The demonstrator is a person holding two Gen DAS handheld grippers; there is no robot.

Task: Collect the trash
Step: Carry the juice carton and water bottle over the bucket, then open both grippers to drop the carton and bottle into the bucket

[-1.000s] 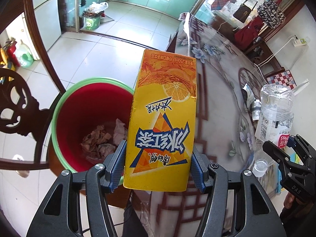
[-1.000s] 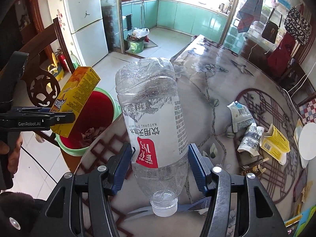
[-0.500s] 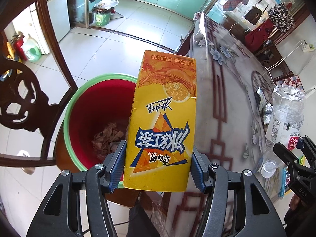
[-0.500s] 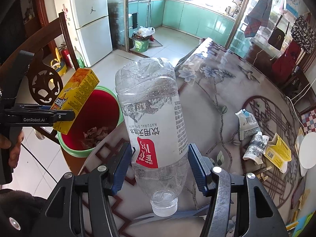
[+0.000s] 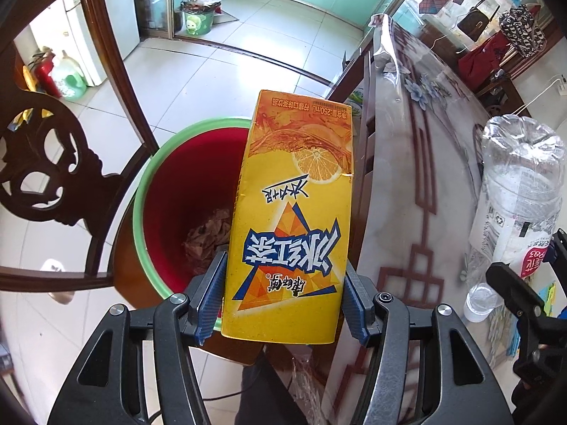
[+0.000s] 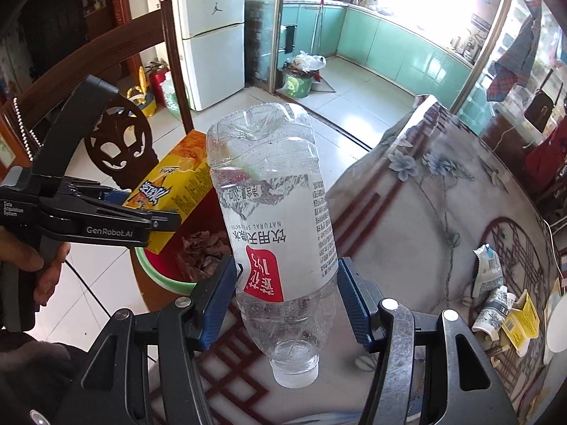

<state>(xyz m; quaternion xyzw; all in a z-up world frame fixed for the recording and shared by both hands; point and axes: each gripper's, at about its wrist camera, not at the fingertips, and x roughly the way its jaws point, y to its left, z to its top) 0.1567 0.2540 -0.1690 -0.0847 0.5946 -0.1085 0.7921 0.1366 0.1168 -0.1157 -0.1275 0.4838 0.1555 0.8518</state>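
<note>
My left gripper point(image 5: 283, 295) is shut on a yellow iced-tea carton point(image 5: 294, 219), held upside down over the right side of a red trash bin with a green rim point(image 5: 166, 191) that holds brown scraps. My right gripper point(image 6: 285, 299) is shut on a clear empty water bottle point(image 6: 273, 219), cap down, above the table edge next to the bin point(image 6: 166, 272). The carton point(image 6: 173, 191) and left gripper point(image 6: 156, 221) show at the left of the right wrist view. The bottle point(image 5: 514, 209) shows at the right of the left wrist view.
A carved wooden chair point(image 5: 53, 177) stands left of the bin. The floral table point(image 6: 425, 219) still carries a crumpled pouch point(image 6: 489, 272), a rolled wrapper point(image 6: 496, 304) and a yellow carton point(image 6: 521, 318) at the right. A small green bin point(image 5: 196, 23) stands far off on the tiled floor.
Both grippers have moved left and forward toward the red bin with their loads. The carton now hangs further over the bin, and the bottle has come closer to its rim.
</note>
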